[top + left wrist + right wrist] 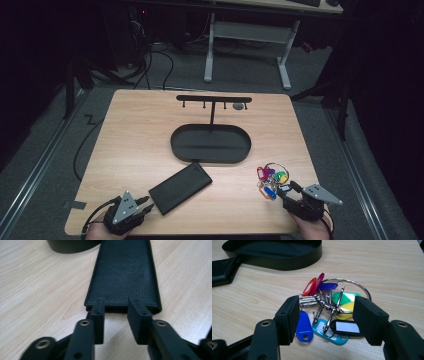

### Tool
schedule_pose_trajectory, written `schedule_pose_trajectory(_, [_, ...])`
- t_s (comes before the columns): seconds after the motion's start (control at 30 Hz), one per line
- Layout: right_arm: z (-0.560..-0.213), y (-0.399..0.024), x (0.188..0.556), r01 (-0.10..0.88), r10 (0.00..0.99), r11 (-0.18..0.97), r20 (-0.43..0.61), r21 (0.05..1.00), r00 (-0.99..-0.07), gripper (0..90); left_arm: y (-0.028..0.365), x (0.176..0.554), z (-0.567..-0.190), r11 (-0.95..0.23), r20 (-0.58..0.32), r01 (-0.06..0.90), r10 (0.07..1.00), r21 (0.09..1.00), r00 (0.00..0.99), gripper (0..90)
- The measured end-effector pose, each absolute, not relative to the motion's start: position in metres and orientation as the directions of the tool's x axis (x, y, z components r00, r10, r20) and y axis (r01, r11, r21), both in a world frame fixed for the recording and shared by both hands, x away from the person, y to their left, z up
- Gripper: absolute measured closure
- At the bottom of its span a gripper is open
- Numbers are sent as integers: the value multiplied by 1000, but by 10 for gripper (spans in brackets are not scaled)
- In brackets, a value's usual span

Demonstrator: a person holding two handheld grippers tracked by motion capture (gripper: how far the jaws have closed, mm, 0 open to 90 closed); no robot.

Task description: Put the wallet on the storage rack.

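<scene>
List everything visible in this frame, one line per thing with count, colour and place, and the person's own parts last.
wallet: 1, black, near left of the table, lying flat, end-on in front of the left gripper
key bunch: 1, metal ring with red, purple, blue, green-yellow, turquoise and black tags, near right
tray: 1, black, oval, table centre
hook stand: 1, black, T-shaped, rising from the tray's far side
table: 1, light wood
second table: 1, white legs, behind
left gripper: 1, black, jaws parted at the wallet's end
right gripper: 1, black, jaws open around the key bunch
hands: 2, bottom edge
</scene>
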State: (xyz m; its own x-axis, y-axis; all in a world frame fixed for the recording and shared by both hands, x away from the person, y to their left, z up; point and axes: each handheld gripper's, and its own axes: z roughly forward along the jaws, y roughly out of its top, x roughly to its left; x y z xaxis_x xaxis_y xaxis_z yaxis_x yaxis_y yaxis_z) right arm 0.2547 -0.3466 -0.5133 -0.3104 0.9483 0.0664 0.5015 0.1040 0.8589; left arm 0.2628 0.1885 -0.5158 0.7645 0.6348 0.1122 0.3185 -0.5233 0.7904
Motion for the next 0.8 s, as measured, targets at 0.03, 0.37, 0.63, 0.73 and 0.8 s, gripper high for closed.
schedule_pose_trajectory(0.03, [-513,-347,254,502,949,105,65,858,-309,390,187,264,-516,-524,115,316,635,791,764,639])
schedule_pose_trajectory(0.37, [-515,-356,240,511,958,100,55,854,-280,391,165,275,-514,-529,109,277,586,802,803,473])
schedule_pose_trajectory(0.63, [-516,-362,231,524,966,83,60,848,-251,392,142,278,-515,-576,120,245,522,780,845,463])
schedule_pose_trajectory(0.73, [-517,-363,229,528,968,79,63,845,-245,393,135,277,-518,-590,138,227,509,775,850,432])
schedule_pose_trajectory(0.8, [-517,-364,228,529,968,80,62,845,-245,394,128,275,-519,-604,169,204,503,770,848,421])
